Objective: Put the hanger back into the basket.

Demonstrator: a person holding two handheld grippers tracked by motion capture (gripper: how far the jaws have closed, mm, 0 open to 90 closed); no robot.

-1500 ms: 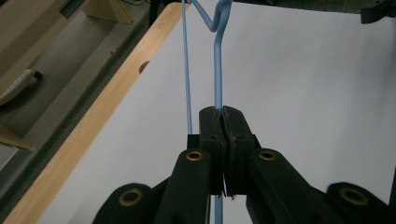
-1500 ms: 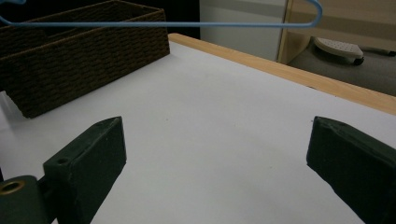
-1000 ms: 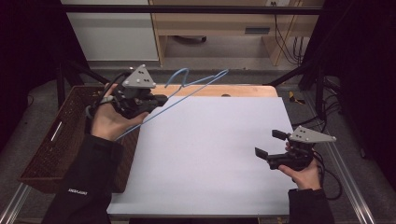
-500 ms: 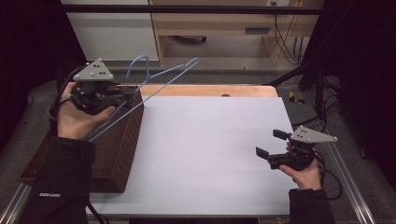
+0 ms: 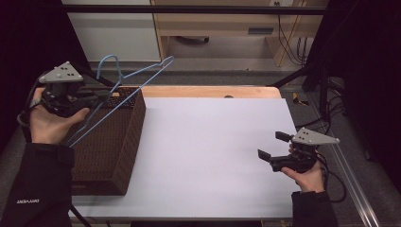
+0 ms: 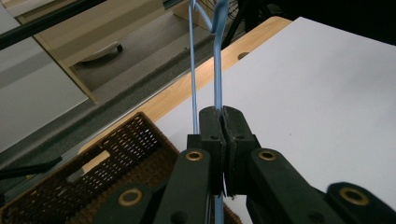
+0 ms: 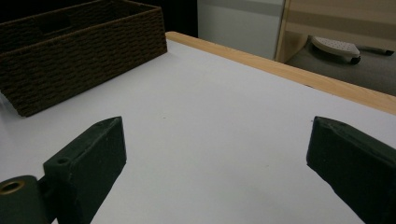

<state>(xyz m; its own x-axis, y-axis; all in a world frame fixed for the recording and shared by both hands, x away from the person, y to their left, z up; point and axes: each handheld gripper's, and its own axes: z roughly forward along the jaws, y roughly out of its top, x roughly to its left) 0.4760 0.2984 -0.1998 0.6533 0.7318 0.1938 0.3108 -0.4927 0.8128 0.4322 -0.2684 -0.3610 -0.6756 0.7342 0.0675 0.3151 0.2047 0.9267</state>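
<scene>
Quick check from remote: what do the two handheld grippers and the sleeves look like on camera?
Both the left gripper and the right gripper are black, each topped by a grey three-cornered plate with small dots. The jaws are chunky black blocks on arms with brass-coloured pivots. A black cable trails from each. The sleeves are black, the left one with small white lettering.

High view: looks forward and down over my white surface [image 5: 213, 142].
Tool views: close, along my jaws.
Shared: the wicker basket [image 5: 111, 142].
</scene>
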